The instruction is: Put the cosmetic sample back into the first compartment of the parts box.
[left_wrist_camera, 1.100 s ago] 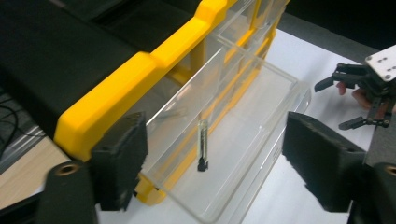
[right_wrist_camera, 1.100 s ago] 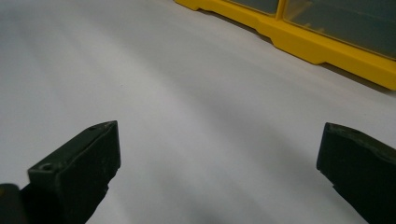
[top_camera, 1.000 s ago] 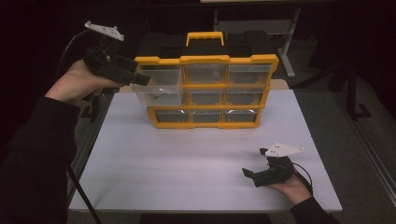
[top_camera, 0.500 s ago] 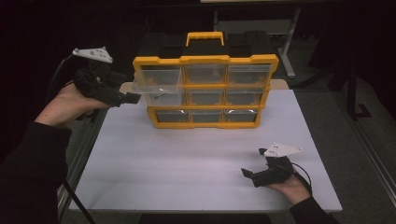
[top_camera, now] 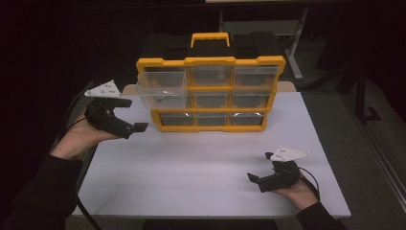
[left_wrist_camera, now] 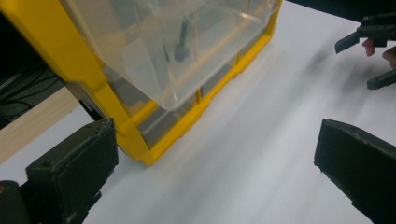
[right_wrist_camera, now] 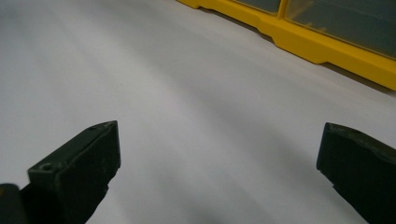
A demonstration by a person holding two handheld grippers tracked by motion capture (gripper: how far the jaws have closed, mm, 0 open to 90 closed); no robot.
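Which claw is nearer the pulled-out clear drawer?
Left. The left claw sits just below-left of the pulled-out drawer, not touching. The right claw rests at the table's near right edge.

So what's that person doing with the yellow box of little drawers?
A person holds a gripper in each hand at a white table. The left gripper, its jaws just opened, sits beside the yellow drawer organizer, whose top-left clear drawer sticks out with a small dark part inside. The right gripper rests open on the table, holding nothing.

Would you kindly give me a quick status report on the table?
Left gripper open, jaws just opened, nothing between. Right gripper open, resting on table. Top-left drawer pulled out of organizer. Nothing in the way.
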